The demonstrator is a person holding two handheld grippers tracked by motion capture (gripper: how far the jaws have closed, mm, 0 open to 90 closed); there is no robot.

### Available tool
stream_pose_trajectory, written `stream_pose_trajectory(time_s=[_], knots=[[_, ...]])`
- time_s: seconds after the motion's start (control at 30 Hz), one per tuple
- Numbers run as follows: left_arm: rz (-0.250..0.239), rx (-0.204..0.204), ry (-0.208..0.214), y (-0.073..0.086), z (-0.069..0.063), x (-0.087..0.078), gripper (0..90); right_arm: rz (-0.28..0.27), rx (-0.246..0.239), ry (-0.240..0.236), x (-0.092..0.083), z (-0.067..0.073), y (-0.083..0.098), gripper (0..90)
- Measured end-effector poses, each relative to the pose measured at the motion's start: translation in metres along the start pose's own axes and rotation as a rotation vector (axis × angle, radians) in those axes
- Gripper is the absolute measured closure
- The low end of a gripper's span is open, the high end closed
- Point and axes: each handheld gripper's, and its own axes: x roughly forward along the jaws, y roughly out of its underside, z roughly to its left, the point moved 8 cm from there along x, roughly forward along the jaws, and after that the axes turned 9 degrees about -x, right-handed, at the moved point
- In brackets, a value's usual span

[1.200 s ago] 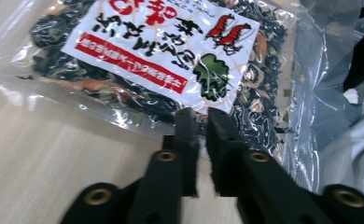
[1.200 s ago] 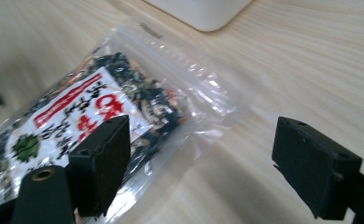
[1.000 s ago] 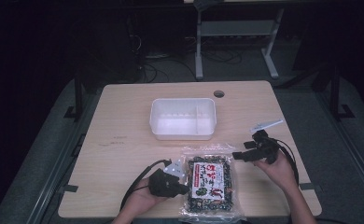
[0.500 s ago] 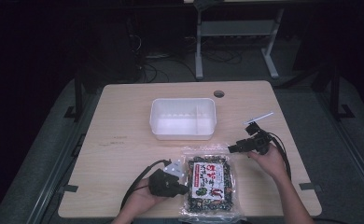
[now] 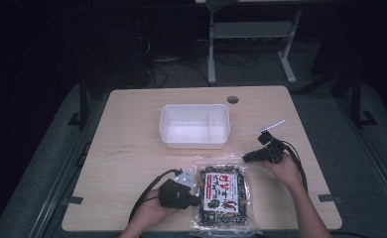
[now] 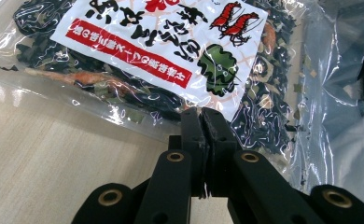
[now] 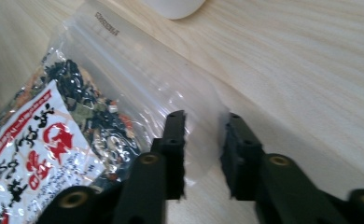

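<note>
A clear bag of dark dried seaweed with a white, red-printed label (image 5: 224,193) lies flat near the table's front edge. My left gripper (image 5: 195,201) comes in from the bag's left side and is shut on its left edge; in the left gripper view the jaws (image 6: 201,119) meet over the bag (image 6: 161,42). My right gripper (image 5: 244,158) is at the bag's upper right corner. Its jaws have just been closing. In the right gripper view they (image 7: 203,126) still stand apart, with the bag's (image 7: 54,140) clear empty corner between them.
A white rectangular plastic tub (image 5: 194,126) stands behind the bag at mid table, and its rim (image 7: 173,5) shows in the right gripper view. The wooden table (image 5: 132,124) has a cable hole (image 5: 232,99) at the back. Cables trail from both grippers.
My right gripper has shifted a little toward the bag's upper right corner and its jaws have narrowed around the plastic. The left gripper and the bag have stayed in place.
</note>
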Motion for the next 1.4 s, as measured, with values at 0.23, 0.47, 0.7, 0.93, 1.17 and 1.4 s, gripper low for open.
stream_pose_trajectory(time_s=[0.23,0.47,0.7,0.93,1.17,1.4], knots=[[-0.008,-0.008,0.003,-0.001,0.0,-0.002,84.3,-0.043,-0.015,-0.038,-0.009,0.002,-0.002,88.6],[-0.041,-0.044,-0.007,-0.002,0.008,-0.012,74.6,-0.067,-0.068,-0.024,-0.021,0.007,-0.001,89.5],[-0.059,-0.085,-0.016,-0.002,0.015,-0.016,59.0,-0.123,-0.107,-0.027,-0.041,0.014,0.0,89.5],[-0.052,-0.117,-0.031,0.0,0.019,-0.014,42.2,-0.151,-0.141,-0.015,-0.057,0.022,-0.002,89.6],[-0.051,-0.143,-0.039,-0.001,0.022,-0.009,28.3,-0.222,-0.202,-0.003,-0.083,0.038,-0.016,89.6],[-0.064,-0.176,-0.001,-0.004,0.023,-0.004,25.5,-0.26,-0.245,-0.002,-0.096,0.053,-0.025,89.6]])
